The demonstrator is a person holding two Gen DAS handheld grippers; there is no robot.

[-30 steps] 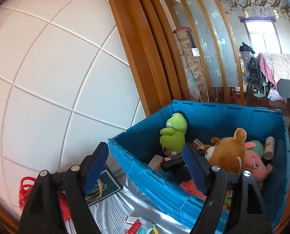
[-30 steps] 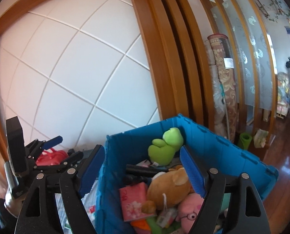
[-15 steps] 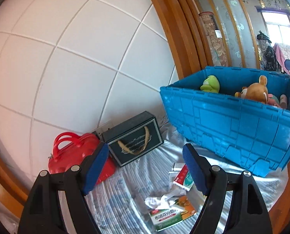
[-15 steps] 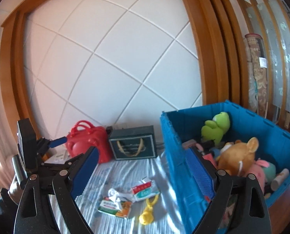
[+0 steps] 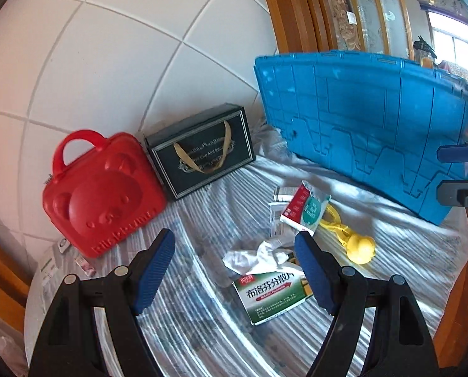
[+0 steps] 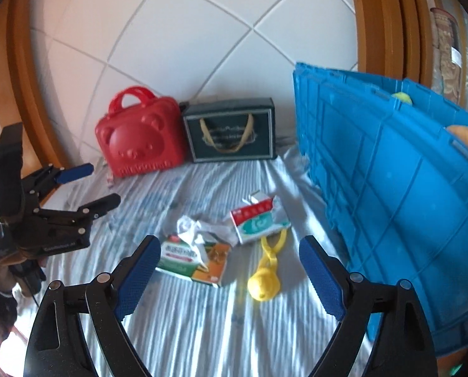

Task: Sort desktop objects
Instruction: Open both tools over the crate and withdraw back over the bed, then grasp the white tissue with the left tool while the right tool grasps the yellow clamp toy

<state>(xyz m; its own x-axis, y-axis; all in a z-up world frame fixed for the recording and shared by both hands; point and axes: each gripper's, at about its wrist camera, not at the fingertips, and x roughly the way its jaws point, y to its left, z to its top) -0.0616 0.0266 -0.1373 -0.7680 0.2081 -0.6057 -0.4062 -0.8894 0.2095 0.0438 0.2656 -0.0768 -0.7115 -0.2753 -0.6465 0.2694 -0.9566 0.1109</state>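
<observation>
White tiled wall [image 6: 183, 31] framed in brown wood backs a table covered with a pale striped cloth [image 6: 202, 314].

At the far left of the right wrist view, the left gripper [image 6: 98, 185] hangs over the cloth's left edge, held by a hand [image 6: 20, 270]; its blue-padded jaws stand wide apart with nothing between them, as its own view confirms [image 5: 234, 270].

Against the wall stands a red bear-faced case [image 6: 139, 138] with a handle on top. Touching its right side is a dark green gift box [image 6: 230, 132] with a tan ribbon handle.

Mid-cloth lies the loose clutter. A green-and-white medicine box [image 6: 189, 260] lies flat, with crumpled white paper [image 6: 193, 229] against its upper edge. Just beside it to the right is a red-and-teal packet [image 6: 259, 220], and below that a yellow duck-shaped toy [image 6: 265, 276] with a strap.

The right gripper [image 6: 230, 276] hovers above this pile; its jaws, wide apart, are closing slightly and hold nothing, the medicine box and toy showing between them but clear of the pads.

On the right stands a large blue crate [image 6: 391, 194], with plush toys just peeking over its rim.
</observation>
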